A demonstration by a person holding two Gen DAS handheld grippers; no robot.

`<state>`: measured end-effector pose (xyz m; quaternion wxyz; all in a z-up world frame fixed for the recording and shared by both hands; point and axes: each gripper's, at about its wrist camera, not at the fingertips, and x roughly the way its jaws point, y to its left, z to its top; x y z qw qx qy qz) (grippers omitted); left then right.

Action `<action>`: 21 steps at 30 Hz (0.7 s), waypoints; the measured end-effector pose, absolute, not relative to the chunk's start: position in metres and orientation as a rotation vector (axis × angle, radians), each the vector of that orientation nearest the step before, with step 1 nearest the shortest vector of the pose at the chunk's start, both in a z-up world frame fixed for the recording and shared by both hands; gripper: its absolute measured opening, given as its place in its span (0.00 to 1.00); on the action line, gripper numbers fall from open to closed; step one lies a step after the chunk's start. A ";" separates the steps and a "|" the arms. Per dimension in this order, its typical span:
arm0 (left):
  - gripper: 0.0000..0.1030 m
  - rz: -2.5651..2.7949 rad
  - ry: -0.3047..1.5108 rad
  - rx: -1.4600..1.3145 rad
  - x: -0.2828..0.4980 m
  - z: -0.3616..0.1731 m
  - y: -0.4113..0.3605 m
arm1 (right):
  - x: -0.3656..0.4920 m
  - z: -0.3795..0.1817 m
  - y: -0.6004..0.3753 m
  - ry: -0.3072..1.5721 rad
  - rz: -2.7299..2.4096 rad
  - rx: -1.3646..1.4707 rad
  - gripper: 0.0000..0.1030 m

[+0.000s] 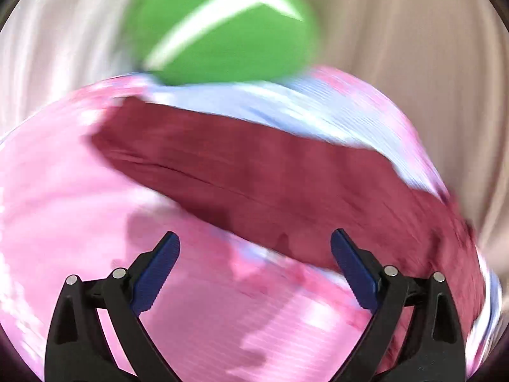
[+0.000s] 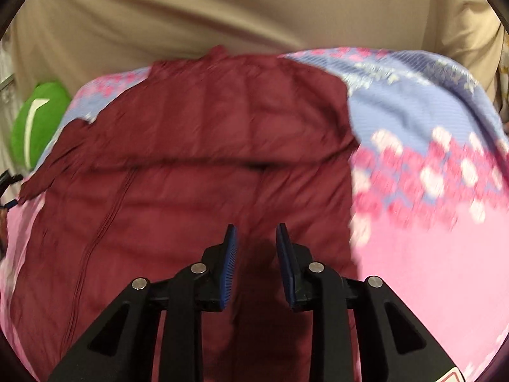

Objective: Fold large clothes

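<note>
A dark red garment (image 2: 197, 172) lies spread on a pink and blue flowered bed cover (image 2: 429, 222), with a fold line across its middle. In the right wrist view my right gripper (image 2: 256, 238) hovers over the garment's near part, jaws a little apart with nothing between them. The left wrist view is blurred. It shows the same red garment (image 1: 254, 172) running slantwise across the cover (image 1: 63, 207). My left gripper (image 1: 254, 245) stands wide open above the garment's near edge, holding nothing.
A green cushion (image 1: 222, 28) with a white stripe lies past the far edge of the cover; the same green cushion (image 2: 35, 121) sits at the far left in the right wrist view. Beige fabric (image 2: 222, 12) fills the background behind the bed.
</note>
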<state>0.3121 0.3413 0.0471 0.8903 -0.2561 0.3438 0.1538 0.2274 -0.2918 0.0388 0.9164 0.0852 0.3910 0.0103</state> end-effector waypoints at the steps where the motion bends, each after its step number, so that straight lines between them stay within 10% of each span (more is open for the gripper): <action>1: 0.91 0.364 0.715 -0.556 0.313 0.045 0.367 | 0.222 0.035 -0.287 0.808 0.020 0.165 0.26; 10: 0.88 0.501 0.693 -0.790 0.328 0.009 0.466 | 0.210 0.015 -0.283 0.815 0.016 0.199 0.35; 16: 0.11 0.439 0.707 -0.767 0.349 0.014 0.464 | 0.213 0.013 -0.279 0.822 0.001 0.185 0.40; 21: 0.06 0.328 0.593 -0.633 0.357 0.073 0.414 | 0.213 0.013 -0.278 0.821 0.006 0.183 0.43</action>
